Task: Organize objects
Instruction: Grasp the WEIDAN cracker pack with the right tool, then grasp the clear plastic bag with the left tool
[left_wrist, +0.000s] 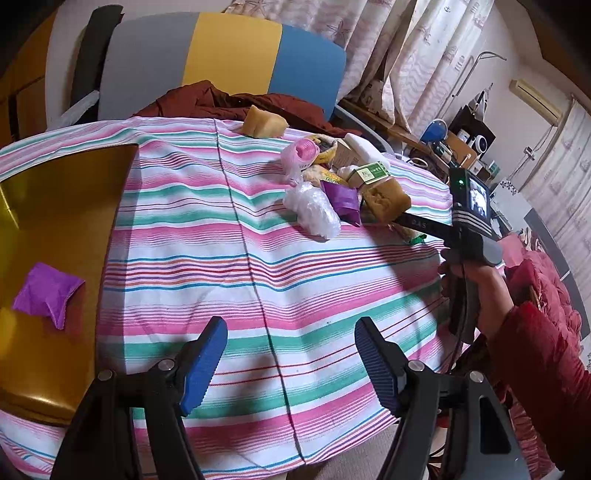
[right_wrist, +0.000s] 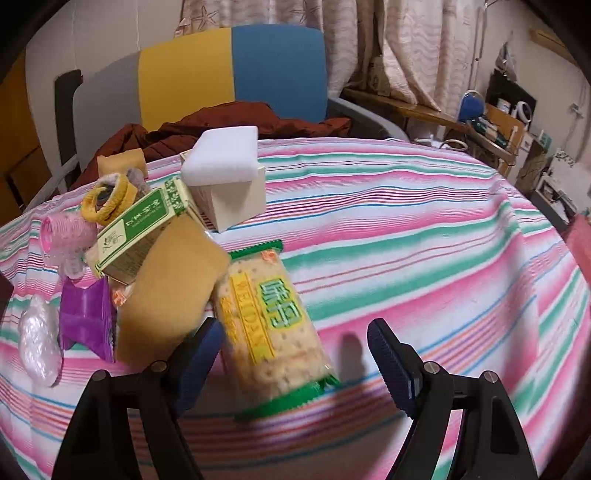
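Striped cloth covers the table. At far left, a gold tray holds one purple packet. Left gripper hovers over bare cloth beside the tray, jaws wide, nothing between them. Right of centre lies a pile: pink roller, second purple packet, green box with small unreadable print, tan sponge, cracker pack reading "WEIDAN". Right gripper points down at the cracker pack, jaws wide, pack's near end between them, not clamped. A red-sleeved hand holds it.
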